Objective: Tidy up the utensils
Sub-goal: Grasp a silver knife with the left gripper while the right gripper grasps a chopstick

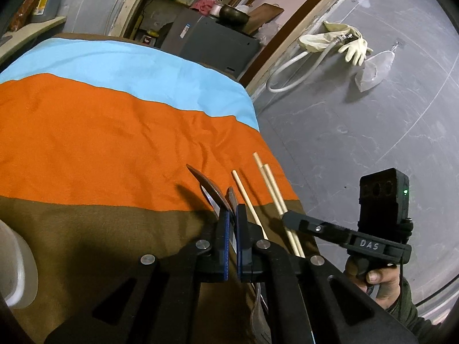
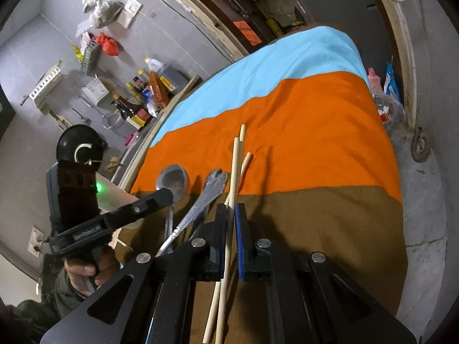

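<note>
Striped woven cloth point(image 2: 301, 132); right gripper point(image 2: 231, 215) pinches slim round wooden chopstick point(image 2: 235, 166).

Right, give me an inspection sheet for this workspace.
Surface: cloth striped blue, orange and brown, wrinkled.
Job's things: spoon, fork and three chopsticks lying close together near the edge.
Clutter: white container at the cloth's edge.
Grippers: left gripper jaws closed on a metal handle, which utensil unclear; right gripper jaws closed on one chopstick.
Cables: none on the cloth; white hose on the wall.
Surroundings: gloves, bottles on a shelf.
</note>
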A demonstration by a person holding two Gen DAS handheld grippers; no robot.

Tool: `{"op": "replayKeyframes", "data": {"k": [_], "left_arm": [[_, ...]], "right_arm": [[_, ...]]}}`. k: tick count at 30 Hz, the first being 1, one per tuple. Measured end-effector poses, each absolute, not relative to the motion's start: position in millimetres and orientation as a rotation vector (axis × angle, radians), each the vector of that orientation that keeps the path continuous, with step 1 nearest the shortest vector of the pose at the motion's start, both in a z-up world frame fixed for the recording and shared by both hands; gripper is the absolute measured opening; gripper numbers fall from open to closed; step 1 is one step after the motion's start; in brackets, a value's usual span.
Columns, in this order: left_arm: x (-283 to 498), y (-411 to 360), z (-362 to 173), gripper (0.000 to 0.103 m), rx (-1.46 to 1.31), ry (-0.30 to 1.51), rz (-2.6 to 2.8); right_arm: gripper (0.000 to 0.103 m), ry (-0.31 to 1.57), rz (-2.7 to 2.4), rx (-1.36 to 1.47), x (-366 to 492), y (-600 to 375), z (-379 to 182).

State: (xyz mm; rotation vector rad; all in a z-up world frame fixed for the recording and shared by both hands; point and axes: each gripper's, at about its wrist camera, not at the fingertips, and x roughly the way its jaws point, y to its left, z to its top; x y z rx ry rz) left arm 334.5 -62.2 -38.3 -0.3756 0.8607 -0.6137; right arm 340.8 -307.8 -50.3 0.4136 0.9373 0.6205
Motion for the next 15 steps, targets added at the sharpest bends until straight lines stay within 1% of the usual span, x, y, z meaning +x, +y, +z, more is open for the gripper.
{"op": "replayKeyframes", "data": {"k": [5, 15], "left_arm": [[336, -62, -41, 0.002, -0.361, 0.882, -0.591], [342, -50, -53, 0.002, -0.419, 0.920, -0.592]], "right_arm": [[0.004, 0.954, 0.606, 0.399, 340, -306, -55], [0.005, 0.940, 0.579, 0.433, 334, -323, -53]]}}
